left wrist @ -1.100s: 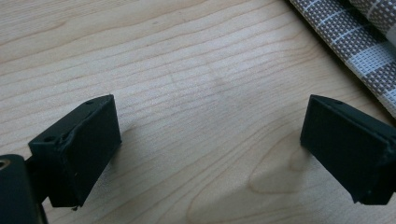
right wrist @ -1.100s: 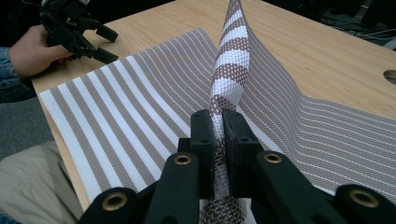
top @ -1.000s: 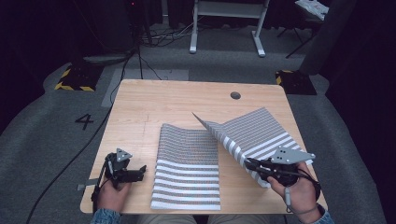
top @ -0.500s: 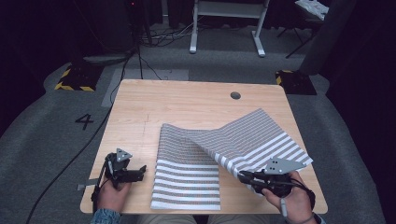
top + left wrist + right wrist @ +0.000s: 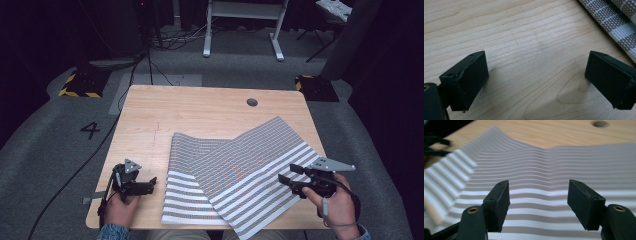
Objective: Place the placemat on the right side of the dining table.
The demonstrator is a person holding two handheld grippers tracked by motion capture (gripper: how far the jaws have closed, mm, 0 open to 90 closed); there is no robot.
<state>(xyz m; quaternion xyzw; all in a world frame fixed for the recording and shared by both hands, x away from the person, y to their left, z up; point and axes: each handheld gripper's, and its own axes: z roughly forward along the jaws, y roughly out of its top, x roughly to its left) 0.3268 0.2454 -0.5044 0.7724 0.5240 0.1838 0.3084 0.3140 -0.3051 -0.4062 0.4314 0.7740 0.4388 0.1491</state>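
In the high view, a striped woven mat (image 5: 240, 175) is seen on the near half of the wooden table (image 5: 200, 107), folded over itself so that a diagonal flap lies across the lower layer, its near corner overhanging the table's front edge; the right gripper (image 5: 295, 181) is held at the flap's right edge, its jaws having just been opening, spread and pressing on nothing; the left gripper (image 5: 150, 185) is rested on bare wood just left of the mat, jaws parted.

In the left gripper view, both jaws are seen wide apart over bare wood, nothing between them; the mat's edge (image 5: 616, 27) is shown at the upper right, its weave coarse and grid-like.

In the right gripper view, the mat (image 5: 544, 177) is seen rippling ahead of the released jaws; it is judged light, floppy yet springy, somewhat slick; a corner or free edge is best pinched, since the flat middle offers no purchase.
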